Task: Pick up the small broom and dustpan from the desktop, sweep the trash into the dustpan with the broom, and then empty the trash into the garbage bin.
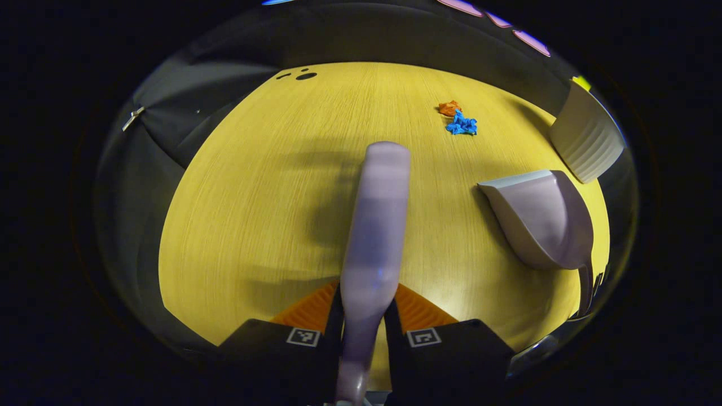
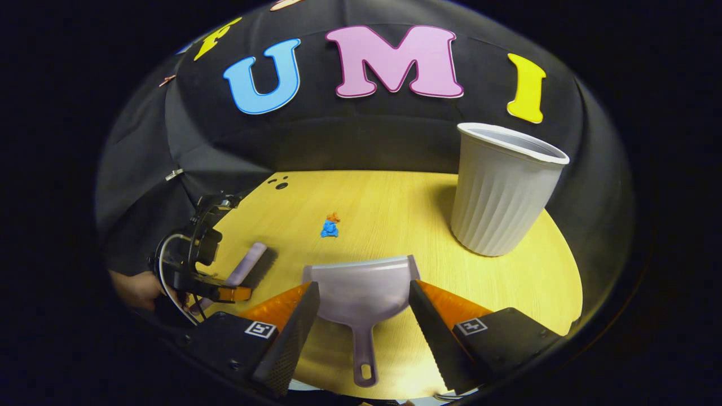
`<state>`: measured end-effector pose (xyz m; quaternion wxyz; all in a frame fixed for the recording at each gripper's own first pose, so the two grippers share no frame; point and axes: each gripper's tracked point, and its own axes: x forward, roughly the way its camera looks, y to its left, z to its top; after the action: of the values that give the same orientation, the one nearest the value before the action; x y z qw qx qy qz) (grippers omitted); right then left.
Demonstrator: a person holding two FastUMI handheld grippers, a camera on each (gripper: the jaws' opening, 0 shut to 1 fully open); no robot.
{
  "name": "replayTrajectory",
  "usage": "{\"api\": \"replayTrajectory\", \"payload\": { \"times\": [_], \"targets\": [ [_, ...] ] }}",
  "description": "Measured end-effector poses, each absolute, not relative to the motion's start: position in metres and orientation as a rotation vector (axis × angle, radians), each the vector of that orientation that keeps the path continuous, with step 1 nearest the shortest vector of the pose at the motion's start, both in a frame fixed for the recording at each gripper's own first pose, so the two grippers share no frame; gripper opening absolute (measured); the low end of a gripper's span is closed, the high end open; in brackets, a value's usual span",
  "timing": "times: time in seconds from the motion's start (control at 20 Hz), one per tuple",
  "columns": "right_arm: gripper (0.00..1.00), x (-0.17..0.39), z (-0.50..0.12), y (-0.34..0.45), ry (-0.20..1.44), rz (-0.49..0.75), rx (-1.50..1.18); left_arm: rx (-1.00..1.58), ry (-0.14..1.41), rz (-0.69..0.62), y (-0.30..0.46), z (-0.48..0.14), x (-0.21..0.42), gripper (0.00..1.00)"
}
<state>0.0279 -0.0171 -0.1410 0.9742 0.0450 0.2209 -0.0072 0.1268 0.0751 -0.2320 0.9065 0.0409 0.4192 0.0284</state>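
My left gripper (image 1: 366, 301) is shut on the lilac broom (image 1: 375, 225), which points forward over the yellow tabletop. In the right gripper view that left gripper (image 2: 225, 290) holds the broom (image 2: 251, 262) low at the table's left, bristles down. The lilac dustpan (image 2: 361, 287) lies flat on the table, its handle toward me. My right gripper (image 2: 362, 287) is open, one finger on each side of the pan and apart from it. The dustpan (image 1: 541, 220) also sits at the right in the left gripper view. An orange scrap (image 1: 449, 107) and a blue scrap (image 1: 462, 124) lie together farther out.
A white ribbed garbage bin (image 2: 502, 192) stands upright at the table's far right, also seen as the bin (image 1: 586, 138) in the left gripper view. The trash (image 2: 330, 225) lies mid-table beyond the dustpan. A hand (image 2: 132, 287) holds the left gripper. Black cloth walls close in the table's back.
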Motion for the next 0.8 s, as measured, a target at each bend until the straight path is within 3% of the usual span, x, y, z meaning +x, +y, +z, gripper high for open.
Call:
{"api": "replayTrajectory", "payload": {
  "times": [0.1,0.35,0.4,0.8],
  "targets": [
    [0.99,0.023,-0.139,-0.024,0.443,-0.037,0.105,0.081,0.825,0.051,0.077,-0.23,0.128,0.33],
    [0.99,0.002,-0.139,-0.039,0.466,-0.071,0.107,-0.003,0.744,0.008,0.073,-0.229,0.117,0.28],
    [0.99,-0.002,-0.14,-0.04,0.476,-0.071,0.105,-0.032,0.734,0.005,0.073,-0.228,0.112,0.22],
    [0.99,-0.009,-0.167,-0.021,0.578,-0.033,0.11,-0.088,0.568,0.019,0.08,-0.183,0.042,0.24]
  ]
}}
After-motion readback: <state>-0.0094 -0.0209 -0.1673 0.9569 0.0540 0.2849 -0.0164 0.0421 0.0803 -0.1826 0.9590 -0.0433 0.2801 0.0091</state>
